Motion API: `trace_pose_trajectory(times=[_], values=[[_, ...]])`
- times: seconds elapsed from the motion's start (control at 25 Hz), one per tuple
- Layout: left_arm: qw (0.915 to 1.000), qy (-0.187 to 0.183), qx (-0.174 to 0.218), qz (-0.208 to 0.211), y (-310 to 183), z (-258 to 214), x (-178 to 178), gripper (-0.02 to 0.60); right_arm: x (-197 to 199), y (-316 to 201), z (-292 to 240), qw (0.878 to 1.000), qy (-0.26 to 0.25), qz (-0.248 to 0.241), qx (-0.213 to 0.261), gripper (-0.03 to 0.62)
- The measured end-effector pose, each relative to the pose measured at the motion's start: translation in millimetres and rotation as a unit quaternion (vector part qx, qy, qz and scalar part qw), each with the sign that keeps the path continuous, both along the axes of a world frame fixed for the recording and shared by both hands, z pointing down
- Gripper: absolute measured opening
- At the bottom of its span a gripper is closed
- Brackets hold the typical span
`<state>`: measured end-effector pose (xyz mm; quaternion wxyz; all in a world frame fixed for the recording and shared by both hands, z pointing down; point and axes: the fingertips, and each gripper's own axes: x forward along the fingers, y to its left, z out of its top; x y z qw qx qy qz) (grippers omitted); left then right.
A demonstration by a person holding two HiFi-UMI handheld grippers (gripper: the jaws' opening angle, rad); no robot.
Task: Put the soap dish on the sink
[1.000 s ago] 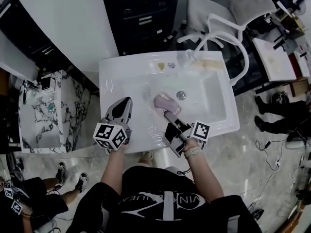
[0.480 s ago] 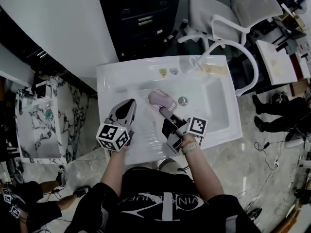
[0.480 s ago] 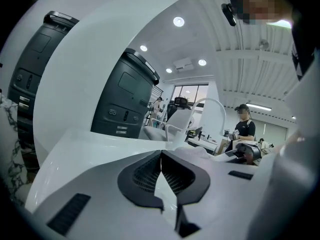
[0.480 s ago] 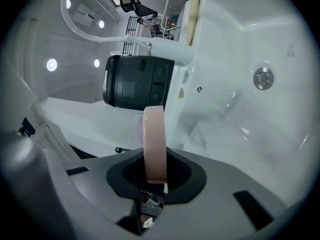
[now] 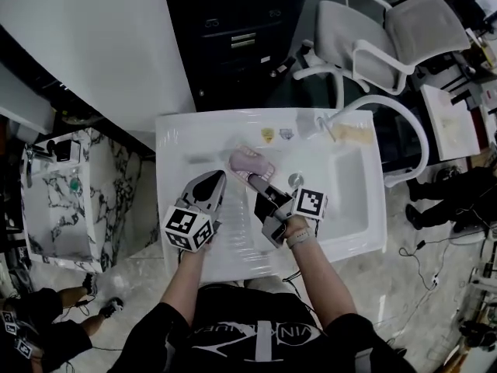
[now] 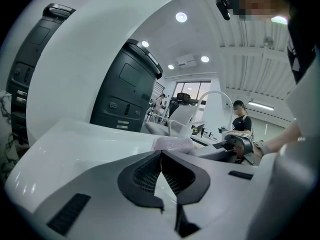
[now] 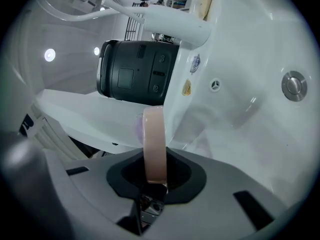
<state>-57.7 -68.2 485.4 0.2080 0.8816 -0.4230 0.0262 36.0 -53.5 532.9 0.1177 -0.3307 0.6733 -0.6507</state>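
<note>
The right gripper has its jaws clamped on the rim of a pink soap dish, seen edge-on and upright. Behind it lies the white sink, with its drain, overflow hole and faucet. A dark cabinet stands beyond.

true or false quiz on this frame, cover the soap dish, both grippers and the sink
1. The right gripper is shut on the pink soap dish. True.
2. The left gripper holds a sponge. False: it is shut with nothing in it.
3. The soap dish lies on the floor. False: it is held up over the white sink.
4. The drain in the basin is uncovered. True.
</note>
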Motion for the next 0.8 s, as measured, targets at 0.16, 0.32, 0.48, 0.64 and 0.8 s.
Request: trace_pose_trajectory(times=[0.16,0.32,0.48,0.64,0.8], values=[[0.9999,0.004,-0.011,-0.003,-10,12,7,0.017,-7,-15,11,1.0,0.0,-0.012,-0.019,0.064],[0.9998,0.003,-0.021,-0.008,-19,23,12,0.017,-14,-32,14,0.999,-0.007,-0.026,-0.02,0.064],[0.9993,0.002,-0.03,-0.02,-25,31,11,0.017,-21,-45,16,0.999,-0.023,-0.043,-0.008,0.064],[0.9992,-0.001,-0.033,-0.024,-29,35,9,0.017,-22,-51,24,0.998,-0.011,-0.053,-0.021,0.064],[0.9989,-0.006,-0.038,-0.028,-33,40,7,0.017,-31,-62,19,0.997,-0.034,-0.071,-0.004,0.064]])
